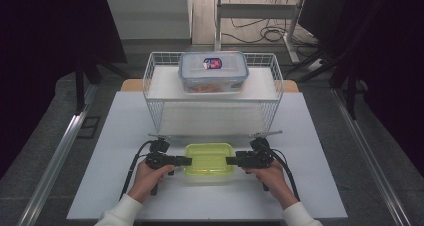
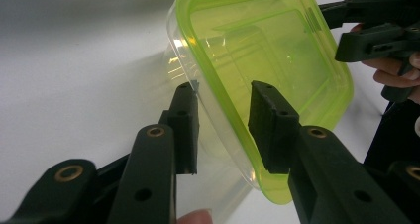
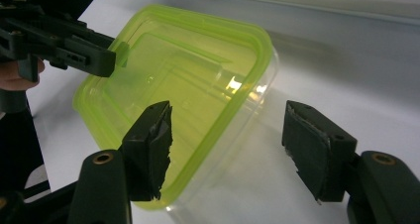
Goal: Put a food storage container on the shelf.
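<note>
A clear plastic container with a lime-green lid (image 1: 209, 158) (image 2: 257, 45) (image 3: 173, 75) sits on the white table near its front edge. My left gripper (image 1: 187, 161) (image 2: 225, 92) is at the container's left end. One of its jaws lies against the clear wall and the other on the lid, so it is shut on the rim. My right gripper (image 1: 229, 160) (image 3: 229, 110) is at the container's right end and stands open. One of its jaws hangs over the lid and the other stands well off the wall. A hand holds each gripper.
A white wire basket (image 1: 155, 93) stands behind the container, in the middle of the table (image 1: 100, 151). On a white board on top of it rests a clear box with a blue-rimmed lid (image 1: 213, 71). Bare table lies left and right of the grippers.
</note>
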`<action>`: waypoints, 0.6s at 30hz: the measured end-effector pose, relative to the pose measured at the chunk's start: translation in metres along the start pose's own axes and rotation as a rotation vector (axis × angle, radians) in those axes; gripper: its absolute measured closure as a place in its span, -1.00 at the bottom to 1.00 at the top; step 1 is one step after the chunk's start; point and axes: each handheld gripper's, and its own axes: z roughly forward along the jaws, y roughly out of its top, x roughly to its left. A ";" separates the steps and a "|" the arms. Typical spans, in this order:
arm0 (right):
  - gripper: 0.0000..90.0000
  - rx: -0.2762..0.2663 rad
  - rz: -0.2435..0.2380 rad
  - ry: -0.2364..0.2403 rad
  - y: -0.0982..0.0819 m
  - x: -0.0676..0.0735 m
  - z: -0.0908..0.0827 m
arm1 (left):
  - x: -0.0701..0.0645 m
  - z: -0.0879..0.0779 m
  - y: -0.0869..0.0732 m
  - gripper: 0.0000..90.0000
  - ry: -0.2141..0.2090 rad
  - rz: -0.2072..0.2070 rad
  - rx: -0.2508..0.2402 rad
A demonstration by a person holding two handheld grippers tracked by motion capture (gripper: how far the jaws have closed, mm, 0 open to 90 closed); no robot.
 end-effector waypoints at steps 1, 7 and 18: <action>-0.16 0.004 0.005 0.004 0.000 0.000 0.003 | 0.000 0.000 0.000 0.44 -0.001 -0.001 0.000; 0.00 0.014 0.020 0.033 0.000 0.000 0.007 | 0.000 0.000 0.000 0.45 0.000 -0.001 0.000; 0.38 0.015 0.038 0.052 0.000 -0.001 0.003 | -0.003 -0.001 -0.002 0.49 0.003 0.000 -0.008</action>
